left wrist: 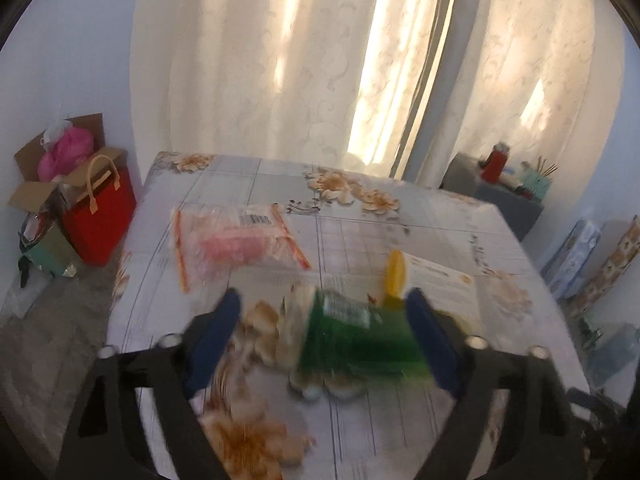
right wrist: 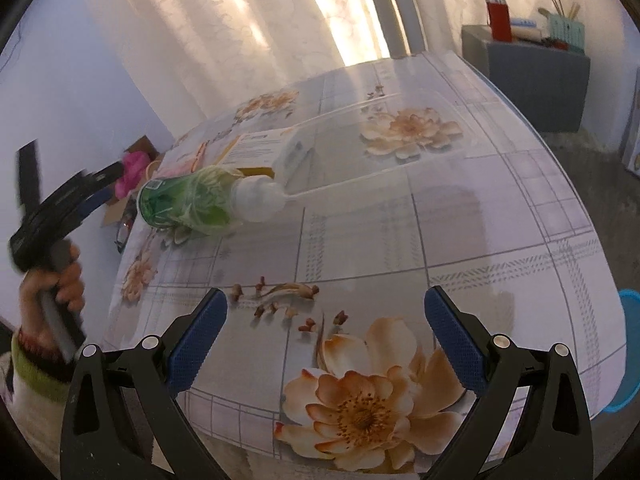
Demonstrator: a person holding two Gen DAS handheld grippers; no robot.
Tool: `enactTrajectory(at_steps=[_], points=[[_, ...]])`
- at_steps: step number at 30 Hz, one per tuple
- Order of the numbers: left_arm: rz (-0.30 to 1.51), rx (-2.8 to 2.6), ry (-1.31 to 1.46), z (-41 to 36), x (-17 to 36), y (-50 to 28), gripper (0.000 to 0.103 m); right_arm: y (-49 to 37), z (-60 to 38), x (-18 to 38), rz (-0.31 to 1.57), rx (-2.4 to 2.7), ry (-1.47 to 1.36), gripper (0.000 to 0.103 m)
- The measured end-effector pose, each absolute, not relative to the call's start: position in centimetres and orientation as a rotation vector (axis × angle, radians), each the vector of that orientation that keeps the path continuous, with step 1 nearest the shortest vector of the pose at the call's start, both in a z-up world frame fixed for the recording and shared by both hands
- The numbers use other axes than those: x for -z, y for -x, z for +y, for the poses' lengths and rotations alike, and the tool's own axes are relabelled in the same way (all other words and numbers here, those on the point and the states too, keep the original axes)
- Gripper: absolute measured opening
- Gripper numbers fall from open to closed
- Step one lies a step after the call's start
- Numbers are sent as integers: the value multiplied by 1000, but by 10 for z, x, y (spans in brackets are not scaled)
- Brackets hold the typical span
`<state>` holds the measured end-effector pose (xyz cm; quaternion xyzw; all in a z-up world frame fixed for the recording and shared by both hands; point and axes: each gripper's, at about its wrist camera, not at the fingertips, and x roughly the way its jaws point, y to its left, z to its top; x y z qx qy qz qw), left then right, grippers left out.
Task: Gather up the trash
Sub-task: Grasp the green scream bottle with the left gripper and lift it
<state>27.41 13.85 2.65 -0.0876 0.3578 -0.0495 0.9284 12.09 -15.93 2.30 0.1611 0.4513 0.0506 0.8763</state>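
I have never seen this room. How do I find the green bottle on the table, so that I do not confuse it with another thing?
Start at the table with the floral cloth in front of the curtains. Near its left edge, in the right wrist view, the green bottle lies on its side beside a flat white carton. It alone is see-through green with a white cap end; the plastic bag further along the table is pinkish and flat.

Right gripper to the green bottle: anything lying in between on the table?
No objects: in the right wrist view, only bare floral tablecloth separates the open right gripper from the green bottle lying on its side.
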Motion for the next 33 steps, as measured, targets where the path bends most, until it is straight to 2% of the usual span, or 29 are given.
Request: enactTrajectory(at_steps=[3, 8, 9, 12, 19, 23, 26, 27, 28, 30, 33], points=[[790, 102, 131, 131, -19, -308, 63, -120, -161, -21, 943, -113, -353, 95], [928, 117, -52, 103, 12, -352, 55, -121, -162, -18, 955, -133, -372, 95], [960, 111, -80, 101, 20, -356, 49, -120, -162, -17, 956, -136, -376, 95], [1033, 92, -120, 100, 35, -359, 40, -118, -165, -17, 954, -138, -387, 95], [1121, 114, -89, 109, 35, -326, 39, -111, -171, -20, 950, -130, -402, 95], [1172, 158, 38, 121, 34, -292, 39, -107, -167, -23, 947, -148, -413, 95], [1135, 194, 113, 127, 23, -263, 39, -106, -159, -22, 961, -186, -433, 95], [1083, 209, 116, 126, 15, -252, 43, -106, -155, -21, 967, -198, -435, 95], [1015, 226, 108, 123, 4, -238, 53, -106, -151, -20, 975, -212, -440, 95], [897, 304, 63, 110, -14, -209, 64, -104, -141, -16, 992, -246, -457, 95], [814, 460, -96, 76, -23, -167, 77, -103, -127, -9, 1023, -278, -465, 95]])
